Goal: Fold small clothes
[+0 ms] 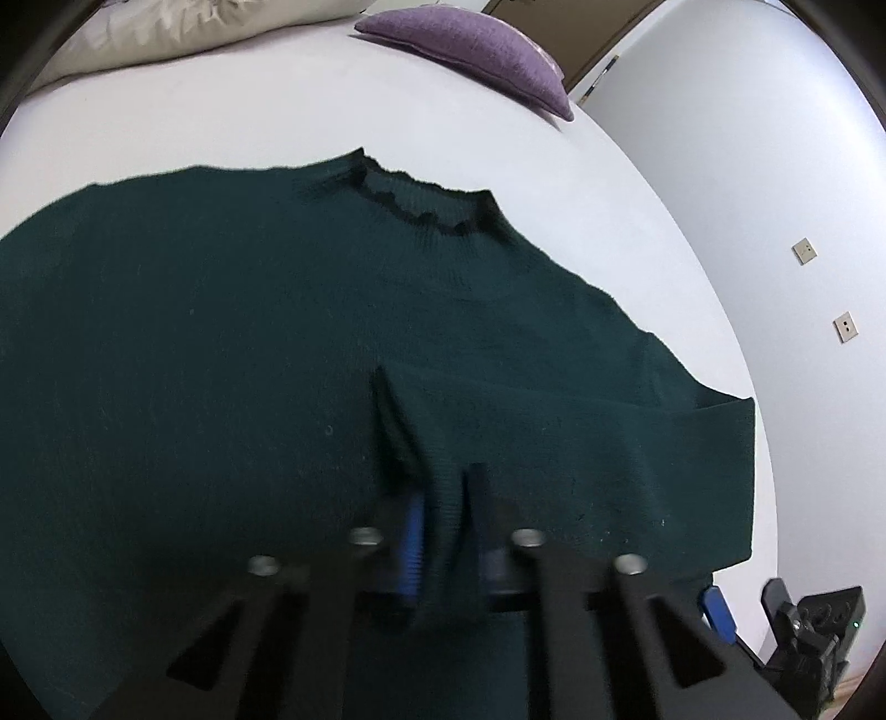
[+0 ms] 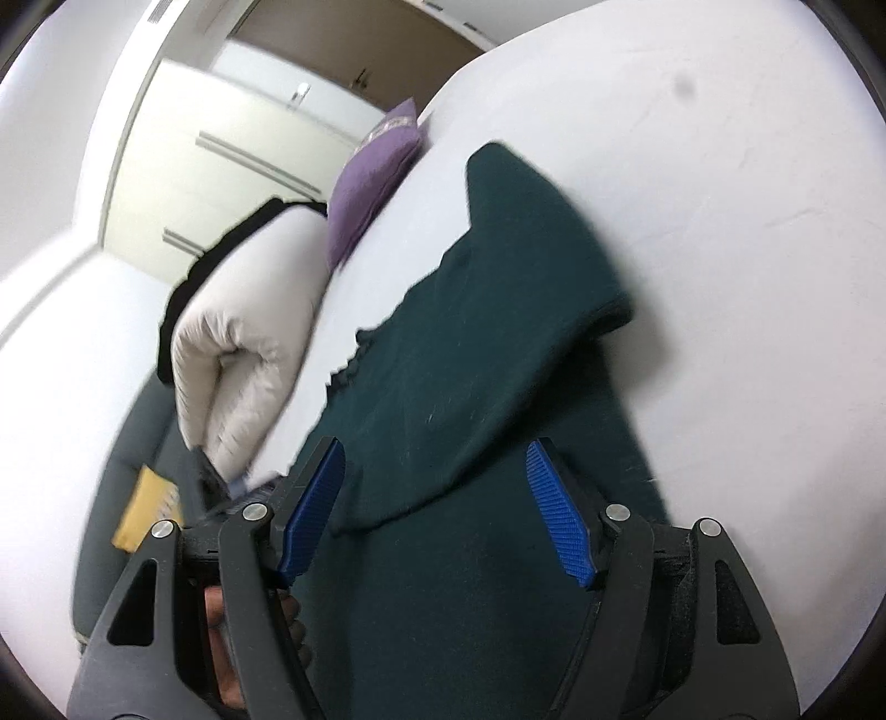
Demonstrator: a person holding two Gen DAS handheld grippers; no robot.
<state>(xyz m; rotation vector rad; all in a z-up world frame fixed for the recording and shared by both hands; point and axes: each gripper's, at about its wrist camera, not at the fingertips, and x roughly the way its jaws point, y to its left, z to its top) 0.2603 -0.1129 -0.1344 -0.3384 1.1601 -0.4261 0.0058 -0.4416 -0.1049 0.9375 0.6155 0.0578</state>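
A dark green knit sweater (image 1: 277,343) lies spread on the white bed (image 1: 277,99), collar (image 1: 426,205) towards the far side. One sleeve is folded across the body. My left gripper (image 1: 443,498) is shut on a ridge of the sweater's ribbed fabric, pinched between its blue pads (image 1: 412,531). In the right wrist view the right gripper (image 2: 437,487) stands open above the sweater (image 2: 498,343); its blue pads (image 2: 559,520) are wide apart and press on nothing. The right gripper (image 1: 745,606) also shows at the sweater's lower right corner in the left wrist view.
A purple cushion (image 1: 470,50) and a cream pillow (image 1: 166,33) lie at the head of the bed. The bed's edge curves down the right side, with a white wall and sockets (image 1: 845,327) beyond. A yellow item (image 2: 147,509) lies on a grey surface beside the bed.
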